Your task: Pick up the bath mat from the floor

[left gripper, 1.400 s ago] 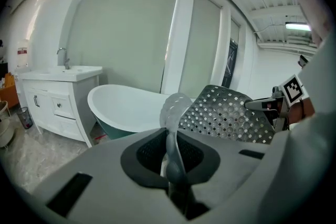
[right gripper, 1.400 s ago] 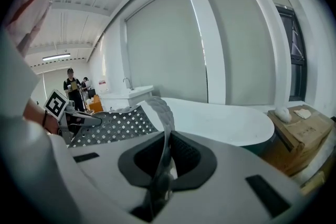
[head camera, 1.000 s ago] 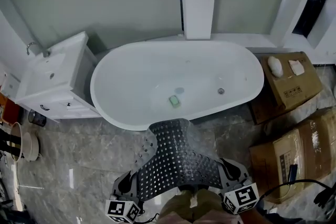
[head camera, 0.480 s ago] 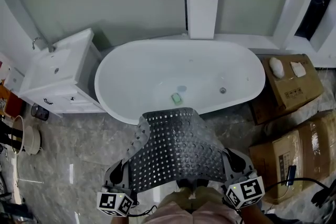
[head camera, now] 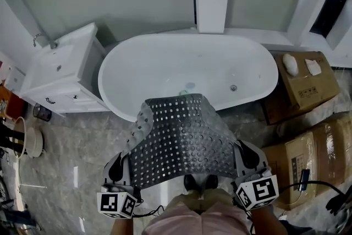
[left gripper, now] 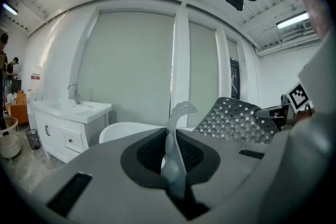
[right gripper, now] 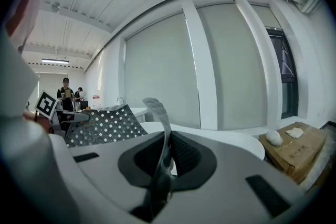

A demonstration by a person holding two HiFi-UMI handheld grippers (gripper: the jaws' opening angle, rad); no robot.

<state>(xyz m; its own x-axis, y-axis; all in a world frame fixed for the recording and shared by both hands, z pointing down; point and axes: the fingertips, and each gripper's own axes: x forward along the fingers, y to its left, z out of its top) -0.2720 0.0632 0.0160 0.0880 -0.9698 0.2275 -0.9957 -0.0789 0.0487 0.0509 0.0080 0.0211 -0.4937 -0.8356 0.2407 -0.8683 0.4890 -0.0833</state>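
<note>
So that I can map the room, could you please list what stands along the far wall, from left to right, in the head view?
sink cabinet → bathtub → cardboard box

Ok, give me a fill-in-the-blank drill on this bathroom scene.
The left gripper and right gripper are each ____ on the bath mat. The bathtub beyond it is coloured ____. In the head view, the cardboard boxes lie to the bathtub's ____.
Missing: shut; white; right.
</note>
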